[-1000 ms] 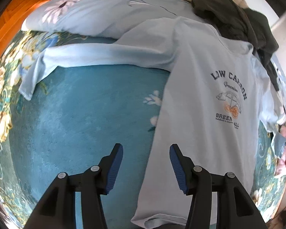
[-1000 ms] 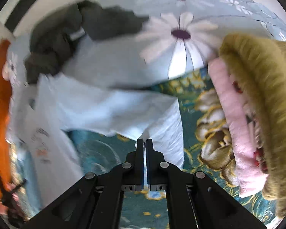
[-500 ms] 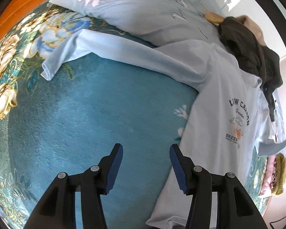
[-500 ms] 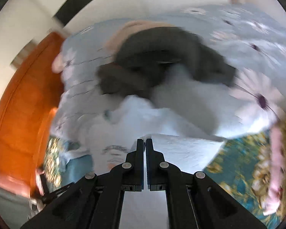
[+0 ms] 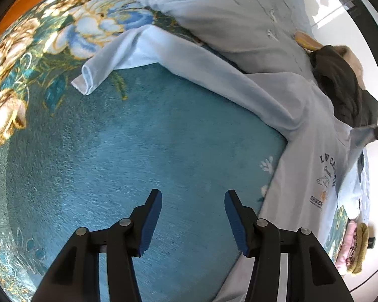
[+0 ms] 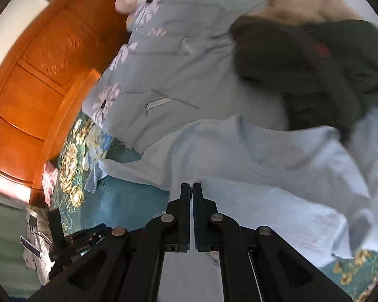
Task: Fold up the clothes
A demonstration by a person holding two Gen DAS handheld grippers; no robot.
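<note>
The right gripper [image 6: 191, 188], jaws pressed together on a sleeve of the pale blue T-shirt [image 6: 277, 176], carries it across the shirt's body at lower centre of the right wrist view. The thin pinch could slip, dropping the fold askew. The left gripper [image 5: 192, 201] hangs apart over the teal blanket [image 5: 138, 151]; only its view shows the other sleeve [image 5: 128, 52] sprawled upper left.

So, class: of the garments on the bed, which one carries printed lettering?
The pale blue long-sleeved shirt: it has dark chest lettering; the dark crumpled garment and the folded pink and mustard pieces show none.
</note>
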